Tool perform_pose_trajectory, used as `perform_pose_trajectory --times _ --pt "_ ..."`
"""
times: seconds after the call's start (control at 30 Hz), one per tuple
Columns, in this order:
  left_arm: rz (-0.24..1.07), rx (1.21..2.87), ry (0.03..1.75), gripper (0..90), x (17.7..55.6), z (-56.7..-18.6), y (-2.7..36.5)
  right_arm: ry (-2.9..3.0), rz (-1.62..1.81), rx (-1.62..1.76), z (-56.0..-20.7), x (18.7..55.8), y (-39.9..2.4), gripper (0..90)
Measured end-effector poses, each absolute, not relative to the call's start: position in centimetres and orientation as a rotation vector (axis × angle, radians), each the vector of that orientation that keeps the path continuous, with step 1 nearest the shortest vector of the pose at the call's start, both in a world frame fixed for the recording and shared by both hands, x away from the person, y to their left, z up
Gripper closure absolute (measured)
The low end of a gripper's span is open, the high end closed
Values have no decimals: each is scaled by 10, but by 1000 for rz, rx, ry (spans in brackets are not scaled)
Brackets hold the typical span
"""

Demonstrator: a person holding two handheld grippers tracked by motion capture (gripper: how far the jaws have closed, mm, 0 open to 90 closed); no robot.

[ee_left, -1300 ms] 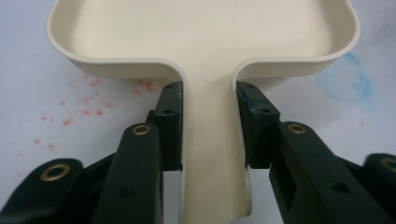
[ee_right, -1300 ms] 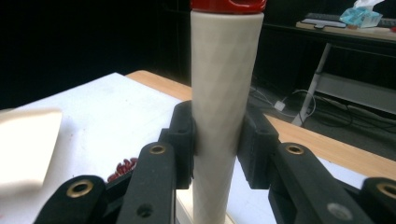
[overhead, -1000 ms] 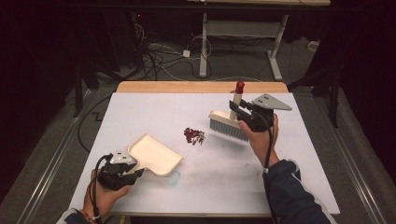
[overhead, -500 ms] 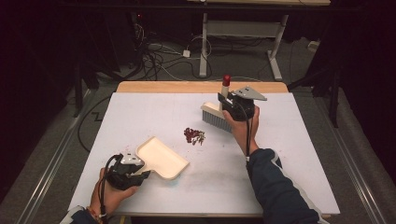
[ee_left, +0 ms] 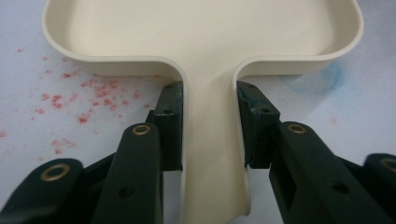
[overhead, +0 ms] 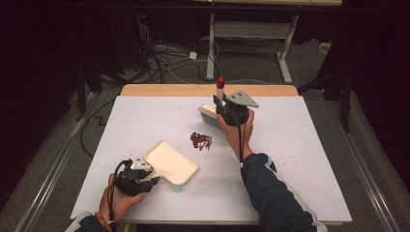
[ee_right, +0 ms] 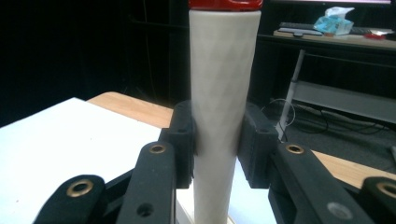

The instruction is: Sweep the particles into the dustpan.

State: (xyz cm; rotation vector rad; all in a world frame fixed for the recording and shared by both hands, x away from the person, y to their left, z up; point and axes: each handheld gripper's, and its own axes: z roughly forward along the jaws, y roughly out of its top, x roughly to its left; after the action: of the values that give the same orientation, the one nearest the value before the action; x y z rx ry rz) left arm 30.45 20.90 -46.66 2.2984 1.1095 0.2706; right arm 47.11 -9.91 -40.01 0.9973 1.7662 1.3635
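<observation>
The left gripper (ee_left: 208, 135) is clamped on the handle of the cream dustpan (ee_left: 205, 37), which lies flat on the white table (overhead: 300, 145) at its near left. The right gripper (ee_right: 217, 140) is clamped on the handle of the brush (overhead: 209, 112), whose bristles seem to hover just behind the small reddish debris pile (overhead: 201, 140)

Left gripper (overhead: 145, 178): black, two-jaw, low at near left of table, held in person's left hand (overhead: 121, 198), forearm entering from bottom edge. Jaws clamped on both sides of flat cream plastic dustpan handle (ee_left: 210, 154), pads pressed to its edges. Right gripper (overhead: 223, 107): black, grey three-cornered plate on top, raised over far middle of table in right hand (overhead: 237, 135); dark blue sleeve (overhead: 275, 198) stretched forward. Jaws clamped on upright white brush handle (ee_right: 223, 93).
</observation>
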Motion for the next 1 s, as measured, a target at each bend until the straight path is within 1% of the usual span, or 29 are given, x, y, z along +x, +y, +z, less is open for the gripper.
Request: perform_pose_trajectory --times 0.27,0.67,1.0 --pt "270 2302 1098 642 305 -466 206 1828 1363 907 -405 454 -78 696" --pt "259 2310 1088 643 313 -464 199 1846 1449 888 -411 426 -70 691" --pt "253 2313 1085 642 319 -463 190 1864 1473 881 -412 414 -71 689"
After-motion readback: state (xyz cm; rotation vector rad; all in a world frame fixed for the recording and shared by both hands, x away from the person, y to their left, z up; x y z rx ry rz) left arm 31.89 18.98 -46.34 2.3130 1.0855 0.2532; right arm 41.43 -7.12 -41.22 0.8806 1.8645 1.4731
